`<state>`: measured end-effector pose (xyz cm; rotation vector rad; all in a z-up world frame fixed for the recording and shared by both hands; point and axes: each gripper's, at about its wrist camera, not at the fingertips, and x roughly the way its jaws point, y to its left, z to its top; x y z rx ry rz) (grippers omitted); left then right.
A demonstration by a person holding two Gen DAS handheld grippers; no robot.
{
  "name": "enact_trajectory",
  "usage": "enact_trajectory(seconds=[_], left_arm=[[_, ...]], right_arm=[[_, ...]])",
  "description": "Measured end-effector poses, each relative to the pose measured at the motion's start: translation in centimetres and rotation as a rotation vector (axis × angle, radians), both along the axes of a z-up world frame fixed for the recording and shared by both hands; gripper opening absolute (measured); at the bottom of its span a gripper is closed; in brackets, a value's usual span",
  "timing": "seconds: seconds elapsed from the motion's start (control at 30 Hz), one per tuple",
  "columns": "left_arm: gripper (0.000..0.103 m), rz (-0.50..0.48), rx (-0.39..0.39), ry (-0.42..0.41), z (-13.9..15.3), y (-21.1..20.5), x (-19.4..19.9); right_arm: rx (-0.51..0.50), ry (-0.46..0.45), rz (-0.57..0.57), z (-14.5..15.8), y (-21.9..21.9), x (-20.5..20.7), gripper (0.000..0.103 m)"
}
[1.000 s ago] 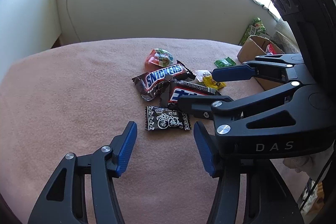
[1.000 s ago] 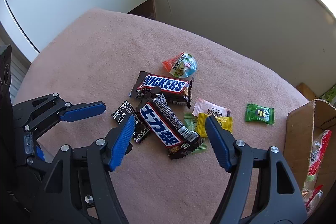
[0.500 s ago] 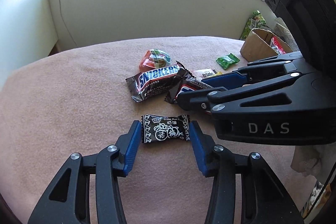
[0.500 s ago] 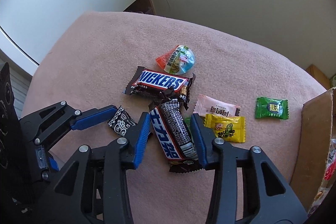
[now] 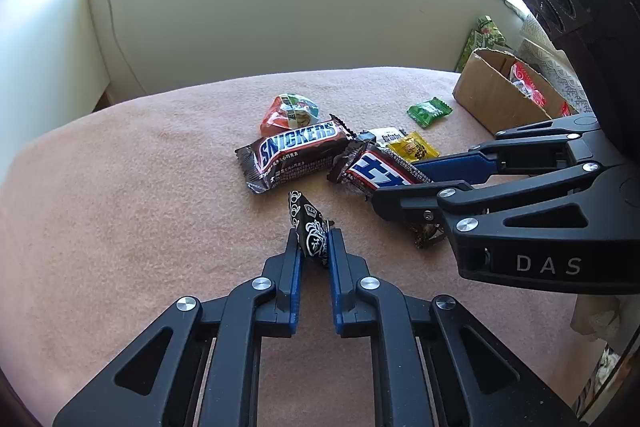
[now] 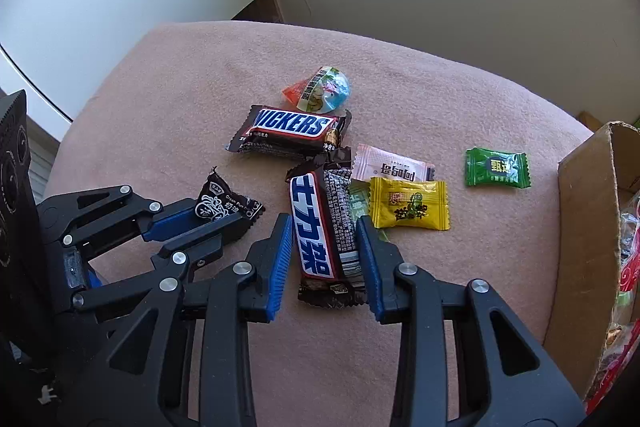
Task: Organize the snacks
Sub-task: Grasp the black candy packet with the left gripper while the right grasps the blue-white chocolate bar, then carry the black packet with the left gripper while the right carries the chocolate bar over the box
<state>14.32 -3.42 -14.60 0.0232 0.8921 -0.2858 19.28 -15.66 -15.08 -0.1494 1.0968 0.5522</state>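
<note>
My left gripper (image 5: 314,239) is shut on a small black candy packet (image 5: 308,223), which stands pinched on edge between the blue pads just above the pink cloth. In the right wrist view the same packet (image 6: 224,205) pokes out of the left gripper (image 6: 222,219). My right gripper (image 6: 324,233) straddles a dark Snickers bar with a blue Chinese label (image 6: 322,223). Its jaws are closing, and both pads lie against the bar's long sides. In the left wrist view the right gripper (image 5: 400,183) covers the near end of that bar (image 5: 376,169).
On the pink cloth (image 6: 160,107) lie a second Snickers bar (image 6: 290,129), an orange and blue jelly cup (image 6: 320,95), a pale pink packet (image 6: 390,167), a yellow candy (image 6: 408,205) and a green candy (image 6: 496,167). A cardboard box (image 6: 580,227) holding snacks stands at the right.
Both grippers have closed. The left one took hold of the black candy packet, which went from flat to standing on edge. The right one shut around the Chinese-label Snickers bar.
</note>
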Motion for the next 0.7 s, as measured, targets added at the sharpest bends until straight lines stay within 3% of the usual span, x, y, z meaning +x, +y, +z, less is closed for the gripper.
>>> enact_trajectory(seconds=[0.27, 0.7], left_arm=[[0.010, 0.038, -0.057, -0.010, 0.7, 1.4, -0.8], [0.010, 0.031, -0.121, -0.064, 4.0, 1.1, -3.0]], right_arm=[[0.043, -0.016, -0.036, 0.6, -0.7, -1.2, 0.032], [0.129, -0.105, -0.074, 5.1, -3.8, -4.5, 0.032]])
